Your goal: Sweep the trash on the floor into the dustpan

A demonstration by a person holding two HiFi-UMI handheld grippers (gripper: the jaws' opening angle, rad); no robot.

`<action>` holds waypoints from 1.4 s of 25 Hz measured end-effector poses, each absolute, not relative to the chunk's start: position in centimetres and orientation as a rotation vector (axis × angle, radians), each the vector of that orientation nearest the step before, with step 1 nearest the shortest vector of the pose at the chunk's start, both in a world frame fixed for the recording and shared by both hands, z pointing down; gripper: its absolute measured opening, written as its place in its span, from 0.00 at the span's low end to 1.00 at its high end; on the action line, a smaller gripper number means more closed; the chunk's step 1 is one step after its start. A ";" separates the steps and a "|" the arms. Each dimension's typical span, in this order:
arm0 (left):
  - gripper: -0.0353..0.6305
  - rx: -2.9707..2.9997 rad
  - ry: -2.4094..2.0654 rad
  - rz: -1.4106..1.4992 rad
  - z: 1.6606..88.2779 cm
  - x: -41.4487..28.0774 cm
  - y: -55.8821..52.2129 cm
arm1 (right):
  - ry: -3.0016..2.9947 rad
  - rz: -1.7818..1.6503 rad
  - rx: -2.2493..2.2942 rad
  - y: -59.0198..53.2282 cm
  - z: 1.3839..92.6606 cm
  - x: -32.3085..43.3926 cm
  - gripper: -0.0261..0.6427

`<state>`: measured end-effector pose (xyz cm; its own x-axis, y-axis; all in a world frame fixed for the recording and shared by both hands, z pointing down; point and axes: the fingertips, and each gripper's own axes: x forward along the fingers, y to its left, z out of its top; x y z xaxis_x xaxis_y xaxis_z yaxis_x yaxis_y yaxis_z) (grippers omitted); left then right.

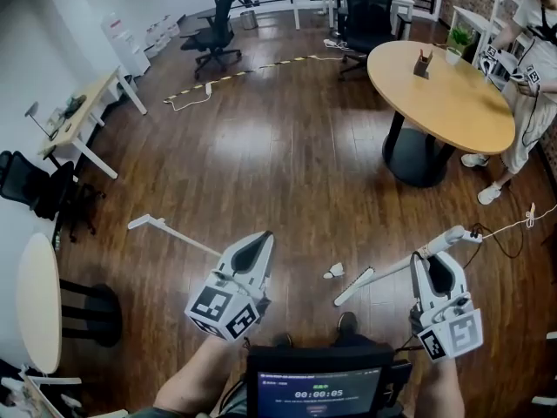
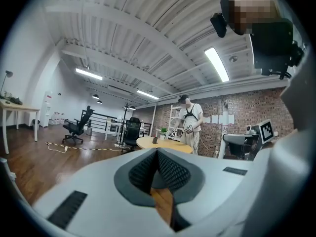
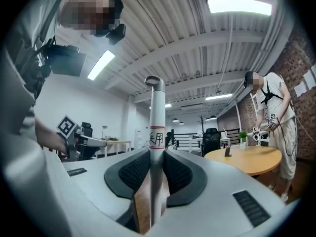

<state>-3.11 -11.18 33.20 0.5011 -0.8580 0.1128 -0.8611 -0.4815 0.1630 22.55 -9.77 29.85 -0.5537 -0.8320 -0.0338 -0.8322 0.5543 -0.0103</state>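
Currently we judge the step as setup. The right gripper (image 3: pixel 157 157) is clenched on the broom handle (image 3: pixel 157 107), a smooth pale tube with a red-edged label, seated between ribbed dark pads. The left gripper (image 2: pixel 157 154) is closed on nothing. The trash (image 1: pixel 333 272), a small crumpled white scrap, lies on the glossy plank floor (image 1: pixel 278 164) at 10 o'clock of the flat broom head (image 1: pixel 352 286). Next, the left gripper should open and take the long white handle (image 1: pixel 170 232) at its 10 o'clock, probably the dustpan's.
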 end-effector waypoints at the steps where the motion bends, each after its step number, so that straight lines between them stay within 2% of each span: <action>1: 0.06 2.539 -1.483 0.034 33.5 -2.4 -11.9 | 2.754 0.022 -1.483 -10.4 30.6 23.3 0.20; 16: 0.06 2.546 -1.486 0.101 37.9 7.4 -19.2 | 2.895 -0.018 -1.526 -18.5 41.6 33.2 0.20; 26: 0.06 2.431 -1.444 0.215 48.2 11.3 -23.7 | 3.000 -0.157 -1.549 -24.5 52.2 37.3 0.20; 35: 0.06 2.411 -1.434 0.357 53.5 5.5 -24.4 | 3.016 -0.266 -1.671 -25.7 59.7 34.4 0.20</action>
<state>5.52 -24.45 53.54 0.4673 -0.8044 0.3667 -0.8825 -0.4494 0.1388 34.44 -25.75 59.69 -0.4947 -0.7978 0.3446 -0.8458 0.5331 0.0198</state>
